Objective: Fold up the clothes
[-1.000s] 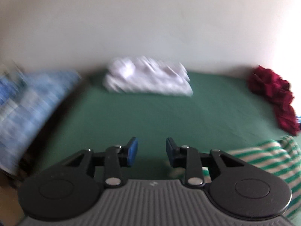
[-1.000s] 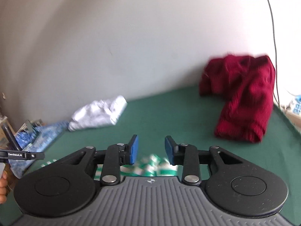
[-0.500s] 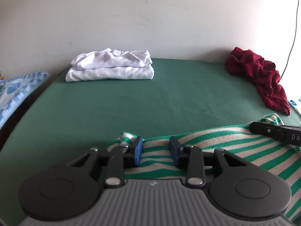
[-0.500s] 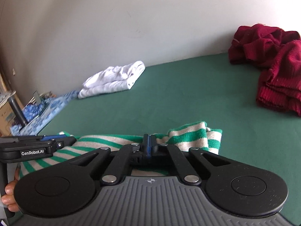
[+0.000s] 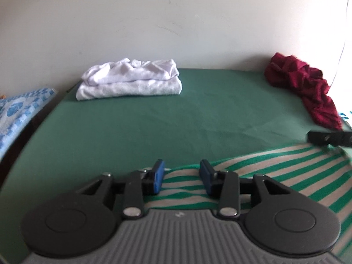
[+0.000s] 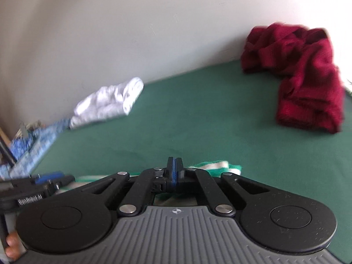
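Your left gripper has its two blue fingers spread apart. They hold nothing. The striped shirt, green and cream, lies flat on the green cloth right under those fingers and spreads off to the right of them. The edge of the shirt sits between the two finger tips.

Your right gripper has its fingers pressed tight together. A bit of the striped shirt pokes out just to the right of the tips, and more of it shows under the black arms below them. It looks like the fingers pinch the shirt, but the exact spot of the pinch is hidden, so you cannot be fully sure.

Far ahead of the left fingers, a white folded pile rests by the wall. Ahead and to the right of them, a dark red sweater lies in a heap. A blue patterned cloth sits off to the left.

From the right gripper's camera, the red sweater is ahead to the right of the fingers and the white pile is ahead to the left. Your left gripper shows low on the left there, beside the shirt.
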`<state>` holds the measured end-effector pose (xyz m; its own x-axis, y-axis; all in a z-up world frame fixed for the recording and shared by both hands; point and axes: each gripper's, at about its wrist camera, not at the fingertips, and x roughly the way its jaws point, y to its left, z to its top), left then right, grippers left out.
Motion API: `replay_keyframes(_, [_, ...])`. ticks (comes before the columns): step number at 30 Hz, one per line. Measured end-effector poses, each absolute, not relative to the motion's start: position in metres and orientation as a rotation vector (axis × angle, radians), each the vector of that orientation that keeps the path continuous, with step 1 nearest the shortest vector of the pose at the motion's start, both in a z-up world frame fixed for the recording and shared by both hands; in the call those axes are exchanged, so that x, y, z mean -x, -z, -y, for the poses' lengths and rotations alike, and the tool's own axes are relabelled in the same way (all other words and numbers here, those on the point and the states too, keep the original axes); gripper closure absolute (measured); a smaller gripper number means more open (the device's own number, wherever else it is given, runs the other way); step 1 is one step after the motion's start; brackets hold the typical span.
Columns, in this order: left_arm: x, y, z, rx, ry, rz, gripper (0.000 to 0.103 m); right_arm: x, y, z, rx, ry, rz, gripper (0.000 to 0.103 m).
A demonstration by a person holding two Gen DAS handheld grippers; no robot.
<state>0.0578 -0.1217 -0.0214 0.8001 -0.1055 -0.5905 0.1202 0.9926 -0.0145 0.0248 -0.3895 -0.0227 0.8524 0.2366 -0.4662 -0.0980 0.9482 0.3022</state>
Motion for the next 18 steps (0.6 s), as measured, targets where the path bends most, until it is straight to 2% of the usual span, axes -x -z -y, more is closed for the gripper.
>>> replay_keyframes(1, [-0.046, 0.011, 0.121, -0.054, 0.106, -0.593, 0.064, -0.014, 0.013, 0.391, -0.271, -0.166, -0.501, 0.095])
replay_keyframes(3, [-0.015, -0.007, 0.125, -0.137, 0.109, -0.501, 0.059, 0.018, -0.005, 0.379, -0.215, -0.243, -0.461, 0.094])
replay_keyframes(6, [0.024, -0.012, 0.129, -0.115, 0.232, -0.517, 0.056, 0.055, -0.004, 0.35, -0.133, -0.342, -0.514, 0.094])
replay_keyframes(7, [0.028, -0.003, 0.131, -0.135, 0.242, -0.549, 0.051, 0.065, 0.001, 0.339, -0.104, -0.37, -0.549, 0.094])
replay_keyframes(9, [0.03, 0.016, 0.13, -0.144, 0.243, -0.601, 0.049, 0.071, 0.023, 0.334, -0.072, -0.311, -0.597, 0.097])
replay_keyframes(10, [0.028, 0.027, 0.125, -0.127, 0.235, -0.619, 0.041, 0.072, 0.033, 0.337, -0.086, -0.28, -0.609, 0.103])
replay_keyframes(11, [0.022, 0.028, 0.117, -0.091, 0.23, -0.641, 0.03, 0.068, 0.039, 0.345, -0.133, -0.247, -0.616, 0.103])
replay_keyframes(12, [0.016, 0.029, 0.109, -0.052, 0.226, -0.662, 0.006, 0.064, 0.04, 0.352, -0.194, -0.253, -0.63, 0.103])
replay_keyframes(13, [0.01, 0.031, 0.101, -0.013, 0.221, -0.684, 0.002, 0.06, 0.04, 0.359, -0.252, -0.258, -0.645, 0.103])
replay_keyframes(14, [0.004, 0.032, 0.093, 0.026, 0.216, -0.705, 0.003, 0.056, 0.036, 0.36, -0.275, -0.254, -0.662, 0.103])
replay_keyframes(15, [-0.002, 0.033, 0.085, 0.065, 0.211, -0.726, 0.009, 0.062, 0.028, 0.36, -0.296, -0.233, -0.646, 0.103])
replay_keyframes(16, [0.003, 0.025, 0.087, 0.04, 0.216, -0.703, 0.024, 0.067, 0.019, 0.359, -0.317, -0.213, -0.629, 0.103])
replay_keyframes(17, [0.013, 0.016, 0.09, 0.013, 0.226, -0.677, 0.03, 0.08, 0.009, 0.361, -0.346, -0.2, -0.581, 0.095])
replay_keyframes(18, [0.023, 0.008, 0.093, -0.014, 0.235, -0.651, 0.037, 0.09, 0.006, 0.362, -0.345, -0.174, -0.575, 0.094])
